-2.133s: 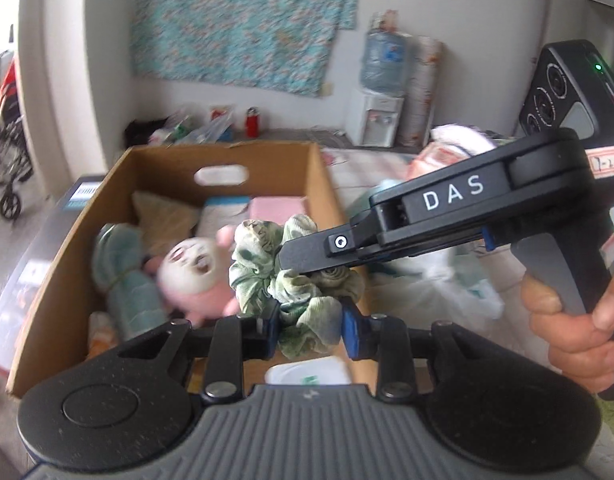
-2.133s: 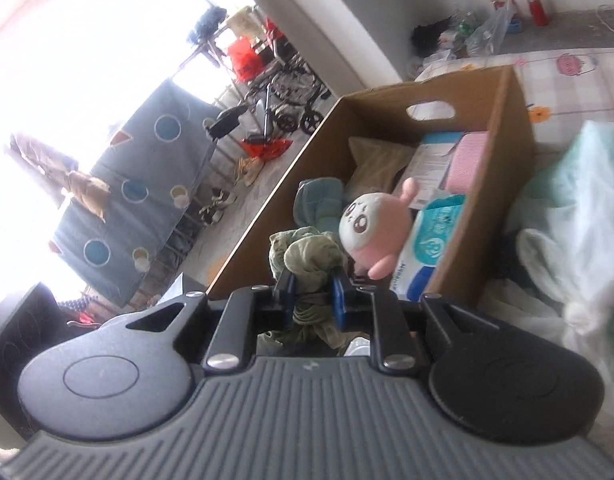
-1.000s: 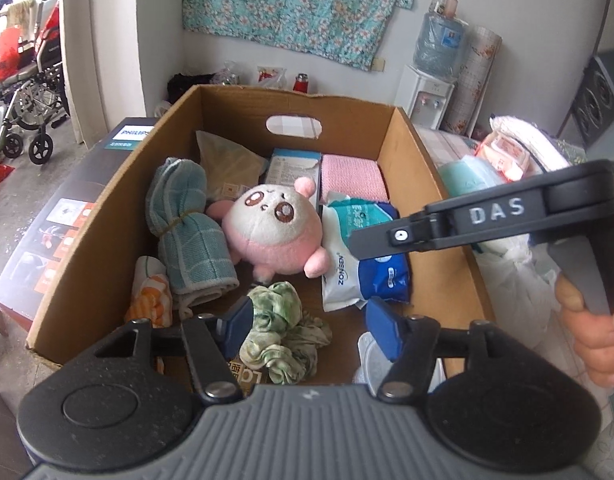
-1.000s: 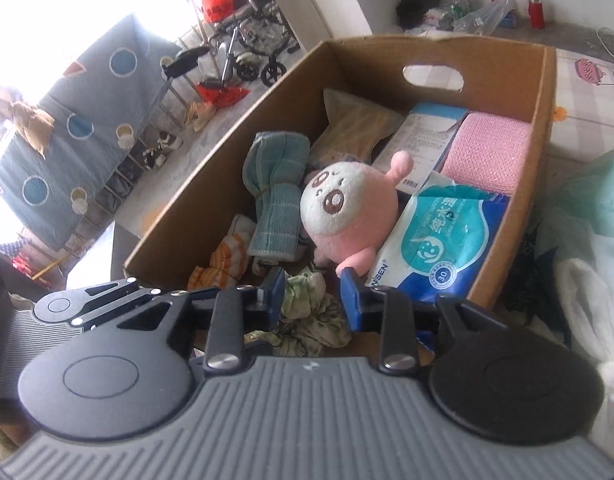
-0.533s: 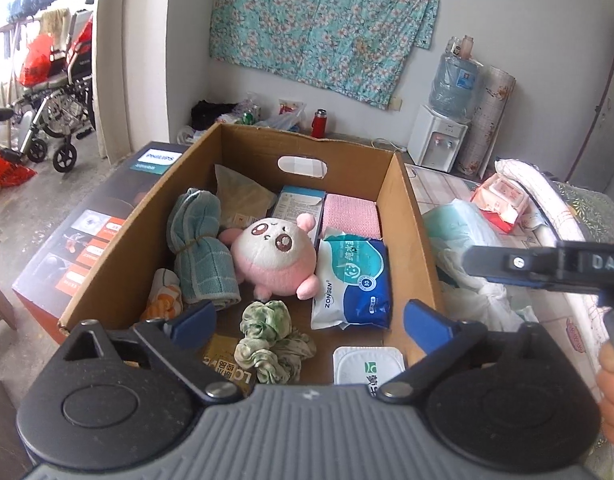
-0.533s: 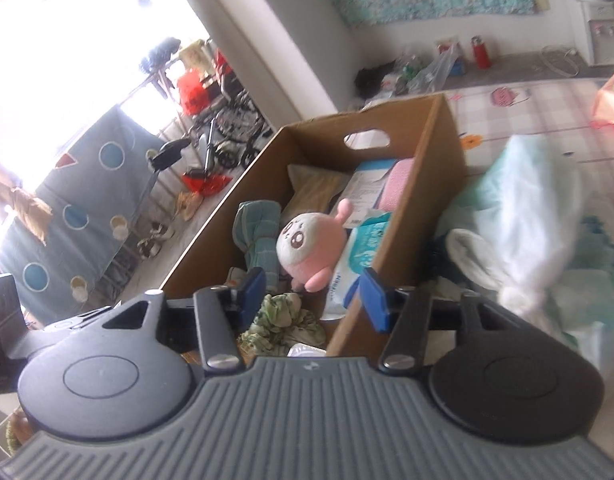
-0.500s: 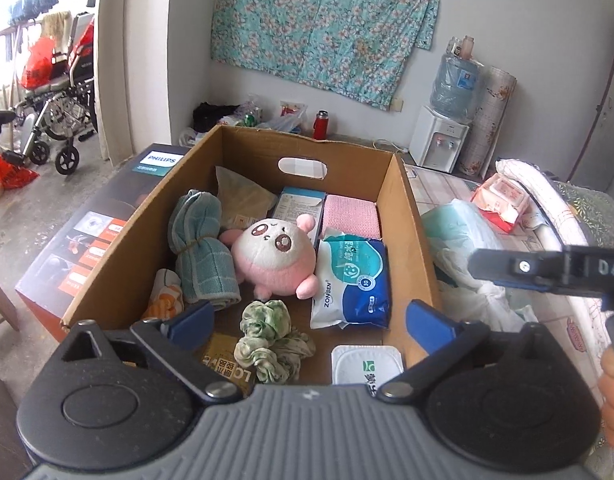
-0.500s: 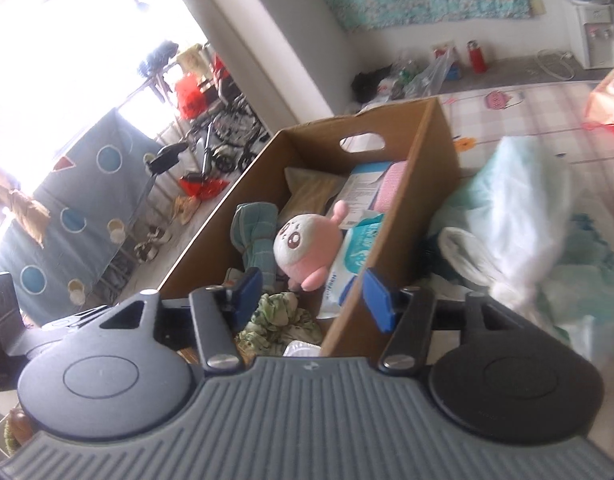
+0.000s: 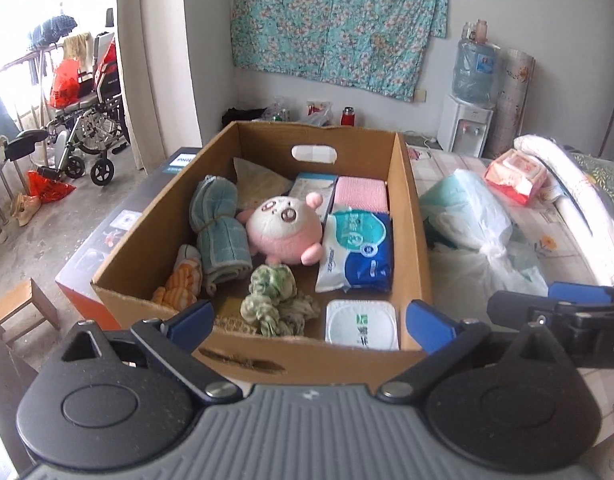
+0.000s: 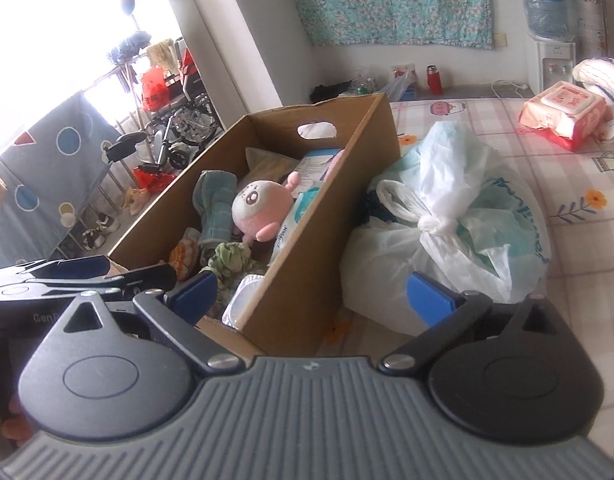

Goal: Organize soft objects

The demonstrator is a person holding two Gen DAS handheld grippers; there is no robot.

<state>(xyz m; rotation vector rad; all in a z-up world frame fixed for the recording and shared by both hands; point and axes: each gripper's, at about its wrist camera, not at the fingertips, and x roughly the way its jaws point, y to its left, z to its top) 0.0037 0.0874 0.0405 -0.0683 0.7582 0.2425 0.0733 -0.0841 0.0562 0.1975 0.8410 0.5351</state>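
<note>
While both claws hang short of the near end of the cardboard box (image 9: 411,216), neither grips anything. Left gripper (image 9: 310,327): jaws spread wide, nothing between the pads, only the box's near wall showing in the gap. Right gripper (image 10: 311,294): jaws opening, pads clear of everything; the box's near right corner sits in the gap, untouched.

The green scrunchie (image 9: 277,300) lies loose on the box floor at the near end, in the middle, and is also seen from the right wrist (image 10: 231,258). Just far of it is the pink plush (image 9: 285,230), face up. Left of the plush is the rolled teal towel (image 9: 221,228), and an orange striped cloth (image 9: 183,276) lies against the near left wall. Right of the scrunchie sits a white lidded tub (image 9: 361,324); far of that is the blue wet-wipes pack (image 9: 357,250), then a pink folded cloth (image 9: 361,194) at the far right.

Outside the box, to its right, a knotted white plastic bag (image 10: 439,216) rests on the checked sheet (image 10: 579,184). A pink wipes pack (image 10: 563,112) lies far right. The right gripper's arm shows at the right edge of the left wrist view (image 9: 555,312).
</note>
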